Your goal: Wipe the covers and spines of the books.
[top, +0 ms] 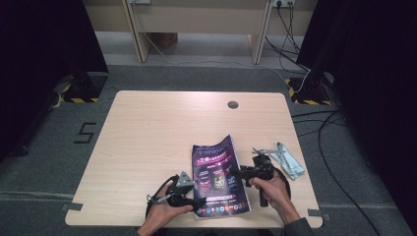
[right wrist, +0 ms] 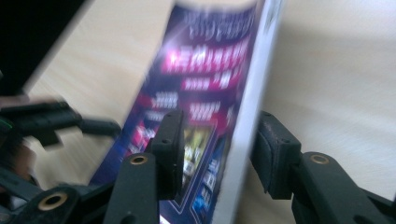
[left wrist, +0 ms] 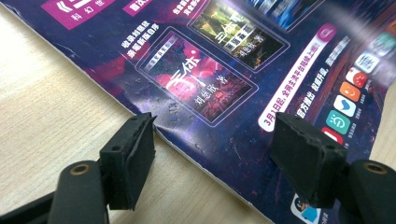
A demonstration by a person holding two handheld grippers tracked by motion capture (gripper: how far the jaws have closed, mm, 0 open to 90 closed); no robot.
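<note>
A: What sits lowest in the high view?

B: Two forearms come in from the bottom edge. The left gripper (top: pixel 189 196) is in the lower middle of the frame, at the lower left corner of a dark purple magazine (top: pixel 219 179). The right gripper (top: pixel 246 172) is just right of centre, at the magazine's right edge.

A: Are the left jaws closed on anything?

B: No. In the left gripper view they stand well apart. The left pad (left wrist: pixel 133 158) touches the cover's edge near the bottom left of the frame, and the right pad (left wrist: pixel 303 158) rests over the printed cover at lower right. The magazine (left wrist: pixel 224 70) lies flat on the table (left wrist: pixel 51 116) and stretches toward the upper right.

A: And the right jaws?

B: They are apart too, in the right gripper view. The magazine's (right wrist: pixel 205 93) white-backed edge is lifted and stands between the pads in the middle of the frame. The picture is blurred, so I cannot tell whether either pad presses on it.

A: What lies farther up the frame?

B: A clear plastic bag (top: pixel 290 160) lies on the table (top: pixel 162 128) right of the right gripper. Higher up, near the table's far edge, is a small round cable hole (top: pixel 233 104).
</note>
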